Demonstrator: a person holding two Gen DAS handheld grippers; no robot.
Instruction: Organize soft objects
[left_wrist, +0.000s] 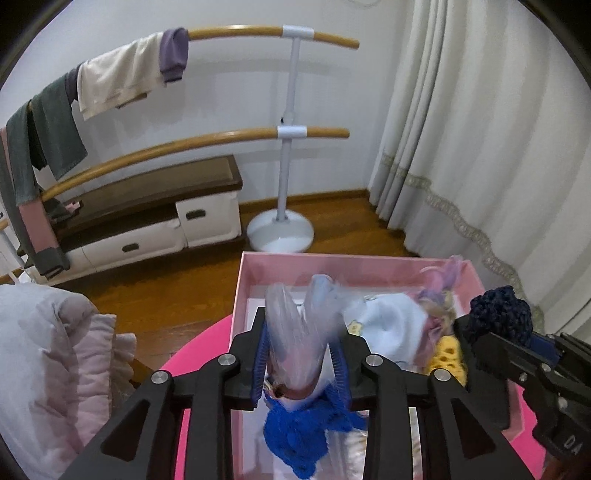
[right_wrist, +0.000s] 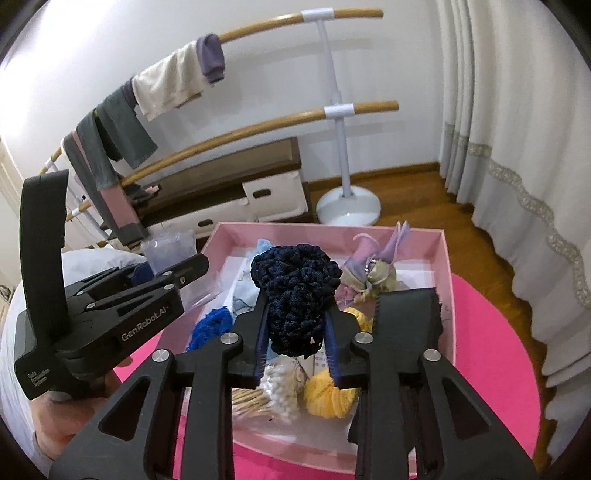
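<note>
Pink box (right_wrist: 445, 295) on pink table: right gripper (right_wrist: 295, 328) clamps navy crochet ball (right_wrist: 295, 295), left gripper (left_wrist: 301, 354) pinches clear bag (left_wrist: 295, 332) (both poised above box for dropping in).

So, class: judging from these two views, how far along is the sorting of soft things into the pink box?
Done: a blue yarn ball, yellow yarn and a light blue cloth already lie in the pink box. In hand: the left tool carries a clear bag, the right tool a navy crocheted piece, both above the box. Left: setting both down.
</note>
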